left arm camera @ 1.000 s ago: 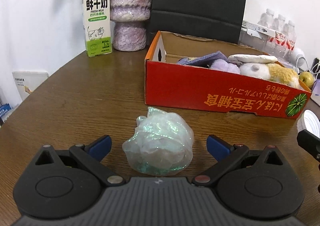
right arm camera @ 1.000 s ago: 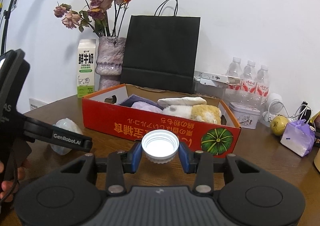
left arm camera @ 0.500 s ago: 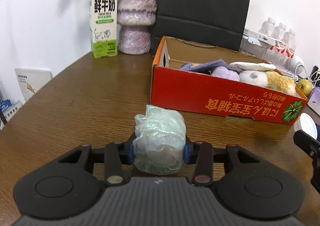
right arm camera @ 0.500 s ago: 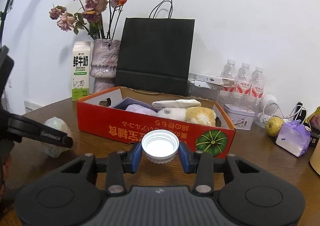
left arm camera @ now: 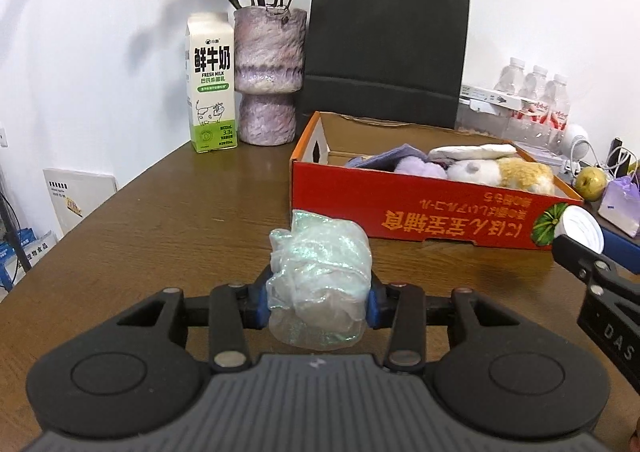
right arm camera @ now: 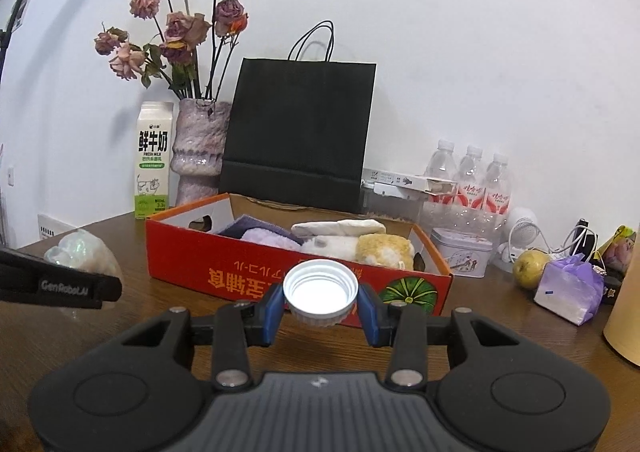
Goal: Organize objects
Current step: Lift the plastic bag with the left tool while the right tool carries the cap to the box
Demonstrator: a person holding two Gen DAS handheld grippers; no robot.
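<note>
Iridescent bundle (left arm camera: 318, 284), free a second ago, now clamped in left tool (left arm camera: 316, 302); right tool (right arm camera: 321, 310) grips cap (right arm camera: 320, 292).

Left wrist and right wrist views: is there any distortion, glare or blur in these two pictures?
Left wrist view: fisheye bending curves the brown wooden table edge and darkens the corners; the crumpled iridescent plastic ball glints, focus stays sharp. Right wrist view: same bending leans the black paper bag; the white plastic screw cap is overexposed inside, no motion blur.
</note>
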